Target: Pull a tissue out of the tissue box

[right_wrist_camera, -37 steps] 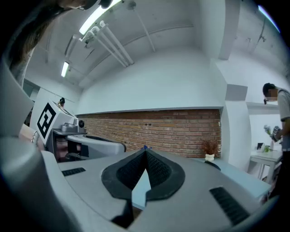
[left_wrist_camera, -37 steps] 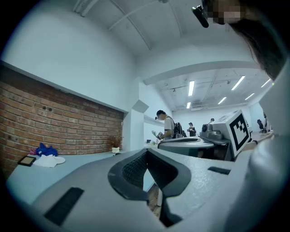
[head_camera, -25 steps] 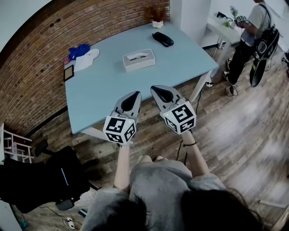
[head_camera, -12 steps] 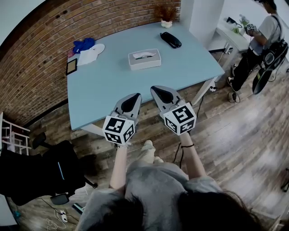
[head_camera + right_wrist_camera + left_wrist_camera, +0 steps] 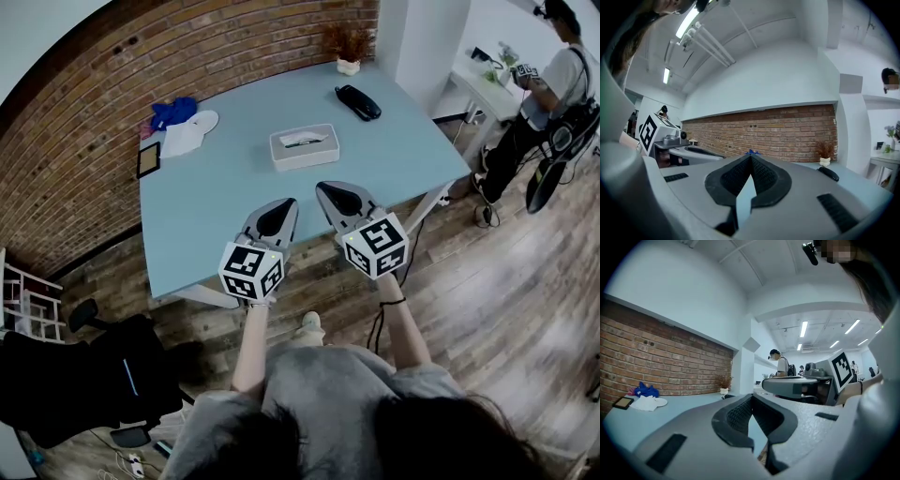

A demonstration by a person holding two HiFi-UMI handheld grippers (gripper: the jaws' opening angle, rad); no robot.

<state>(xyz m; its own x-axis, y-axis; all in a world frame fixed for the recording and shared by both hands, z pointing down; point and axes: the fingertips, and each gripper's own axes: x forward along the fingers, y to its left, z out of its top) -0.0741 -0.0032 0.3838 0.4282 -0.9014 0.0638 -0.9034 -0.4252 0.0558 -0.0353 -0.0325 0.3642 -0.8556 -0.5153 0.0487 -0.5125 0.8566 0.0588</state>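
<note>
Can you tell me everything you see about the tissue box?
The tissue box is a low, pale grey rectangle lying flat near the middle of the light blue table. Its top has a long slot with a bit of white tissue peeking out. Only the table touches it; the left claw and right claw hang short of it.

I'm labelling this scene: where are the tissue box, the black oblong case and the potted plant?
white rectangular tissue box [image 5: 306, 161], head view, on its front wall.
black oblong case [image 5: 359, 102], head view, on its middle.
dried brown plant in a small white pot [image 5: 349, 67], head view, on the pot.
</note>
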